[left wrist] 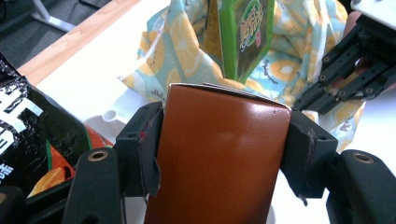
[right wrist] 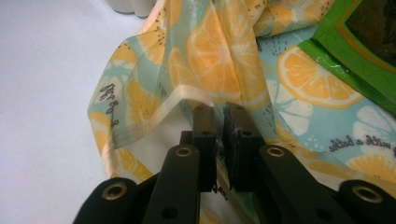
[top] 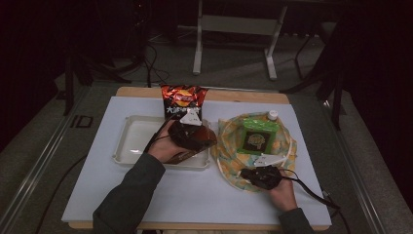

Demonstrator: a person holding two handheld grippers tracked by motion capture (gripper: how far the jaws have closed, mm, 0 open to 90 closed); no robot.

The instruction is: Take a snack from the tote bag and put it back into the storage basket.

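Observation:
My left gripper (top: 194, 138) is shut on a glossy brown box (top: 200, 137), held over the right end of a white tray (top: 132, 139). In the left gripper view the brown box (left wrist: 215, 154) stands between the two black pads (left wrist: 140, 149). A lemon-print bag (top: 229, 130) lies open at the right with a green packet (top: 257, 136) inside it. My right gripper (top: 262, 173) is at the bag's near edge. In the right gripper view its jaws (right wrist: 219, 116) are shut on the rim of the lemon-print bag (right wrist: 210, 56), beside the green packet (right wrist: 359, 51).
A black and red chips bag (top: 183, 100) stands upright behind the tray. A white bottle cap (top: 272, 115) shows behind the lemon bag. The white board (top: 195, 195) ends at wooden table edges; a metal stand (top: 234, 29) is on the floor beyond.

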